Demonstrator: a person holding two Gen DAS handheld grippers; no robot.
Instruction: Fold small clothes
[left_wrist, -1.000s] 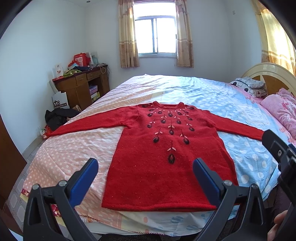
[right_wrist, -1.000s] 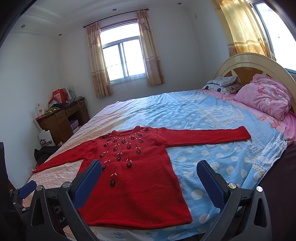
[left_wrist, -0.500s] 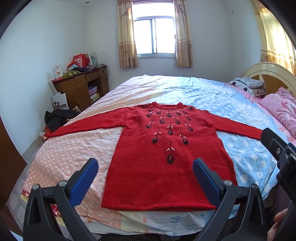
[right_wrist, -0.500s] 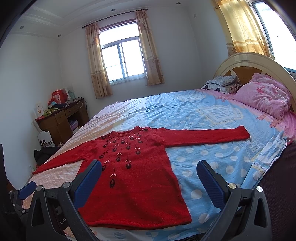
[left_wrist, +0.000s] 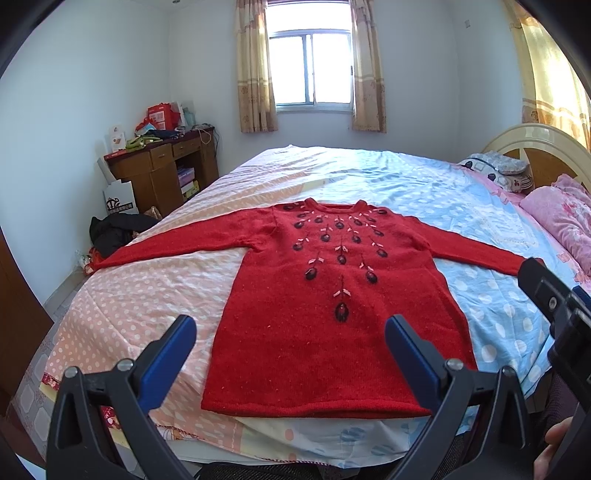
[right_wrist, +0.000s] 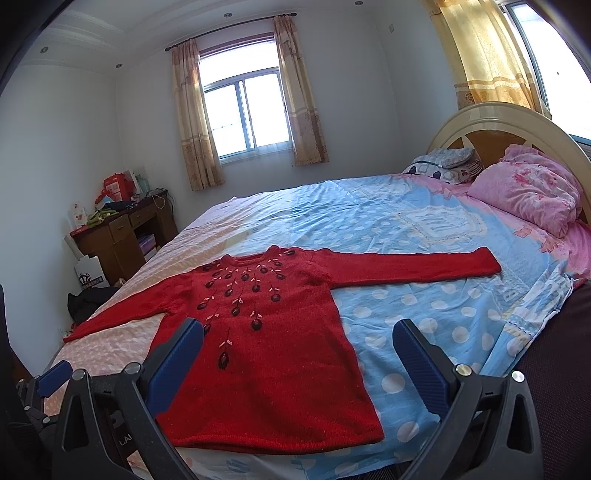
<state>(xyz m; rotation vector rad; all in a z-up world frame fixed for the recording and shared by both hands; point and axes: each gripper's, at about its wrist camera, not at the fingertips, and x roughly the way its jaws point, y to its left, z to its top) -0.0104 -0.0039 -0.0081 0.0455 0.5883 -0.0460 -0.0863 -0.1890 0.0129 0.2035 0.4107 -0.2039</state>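
Currently | red knit sweater (left_wrist: 332, 314) is lying flat, face up, on the bed (left_wrist: 369, 173), sleeves stretching out sideways | left gripper (left_wrist: 290, 338) and right gripper (right_wrist: 297, 345) are both hovering spread apart, empty, before the hem | right sleeve (right_wrist: 406, 267) is lying nearer the right gripper.

No text is legible; print on the white bag (left_wrist: 120, 201) by the desk is too small to read.
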